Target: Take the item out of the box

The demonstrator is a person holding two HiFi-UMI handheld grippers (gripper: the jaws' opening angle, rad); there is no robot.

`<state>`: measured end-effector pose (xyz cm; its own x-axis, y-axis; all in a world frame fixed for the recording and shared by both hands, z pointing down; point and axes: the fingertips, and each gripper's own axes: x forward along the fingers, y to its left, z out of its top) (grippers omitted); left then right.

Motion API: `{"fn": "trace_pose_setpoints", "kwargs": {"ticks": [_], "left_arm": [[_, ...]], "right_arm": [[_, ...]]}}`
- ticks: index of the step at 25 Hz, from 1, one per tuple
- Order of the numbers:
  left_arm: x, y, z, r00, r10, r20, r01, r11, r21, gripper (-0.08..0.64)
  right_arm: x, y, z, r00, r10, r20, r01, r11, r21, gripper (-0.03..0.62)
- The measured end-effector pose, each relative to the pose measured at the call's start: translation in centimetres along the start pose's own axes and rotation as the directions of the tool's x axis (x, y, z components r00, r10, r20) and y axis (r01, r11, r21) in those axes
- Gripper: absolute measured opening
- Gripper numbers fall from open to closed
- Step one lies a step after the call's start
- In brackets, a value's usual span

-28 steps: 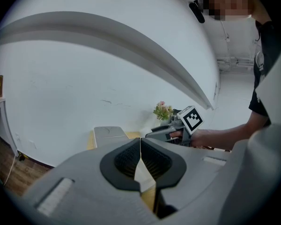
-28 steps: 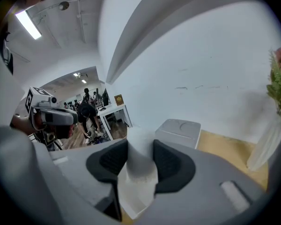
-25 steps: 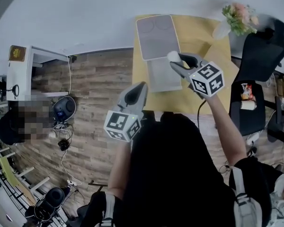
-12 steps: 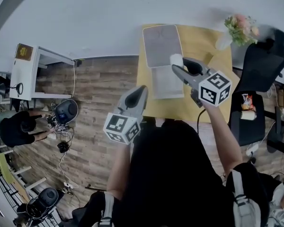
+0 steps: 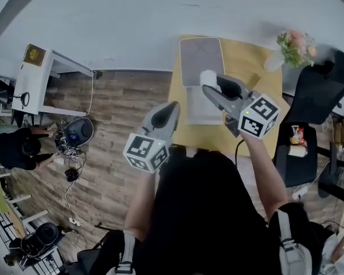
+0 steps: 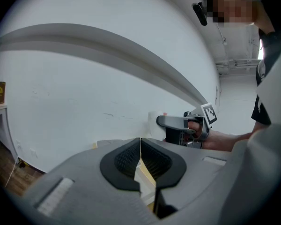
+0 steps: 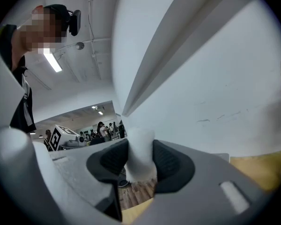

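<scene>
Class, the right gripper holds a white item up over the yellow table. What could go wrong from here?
1. The white item sits between the right gripper's pads with part of it sticking out past them. It may slip and drop onto the gray box or the table.
2. The vase of flowers stands near the table's far right corner. A sweep that way could knock it over.
</scene>
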<state>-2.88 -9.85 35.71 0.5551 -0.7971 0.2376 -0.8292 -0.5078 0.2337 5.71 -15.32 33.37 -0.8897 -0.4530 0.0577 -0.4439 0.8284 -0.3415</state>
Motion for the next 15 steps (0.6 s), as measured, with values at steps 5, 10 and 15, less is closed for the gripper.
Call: {"fn": "trace_pose_setpoints", "kwargs": {"ticks": [5, 10, 15], "left_arm": [[0.2, -0.3, 0.7, 1.0, -0.007, 0.019, 0.007, 1.0, 0.001, 0.011], [0.2, -0.7, 1.2, 0.999, -0.017, 0.031, 0.017, 1.0, 0.0, 0.011], [0.5, -0.8, 1.3, 0.999, -0.023, 0.037, 0.023, 1.0, -0.004, 0.011]], "right_arm": [[0.2, 1.9, 0.8, 0.998, 0.048, 0.032, -0.048, 0.999, 0.002, 0.164], [0.1, 3.1, 1.0, 0.997, 0.065, 0.049, -0.065, 0.998, 0.003, 0.164], [0.0, 3.4, 0.8, 0.997, 0.062, 0.049, -0.062, 0.998, 0.004, 0.164]]}}
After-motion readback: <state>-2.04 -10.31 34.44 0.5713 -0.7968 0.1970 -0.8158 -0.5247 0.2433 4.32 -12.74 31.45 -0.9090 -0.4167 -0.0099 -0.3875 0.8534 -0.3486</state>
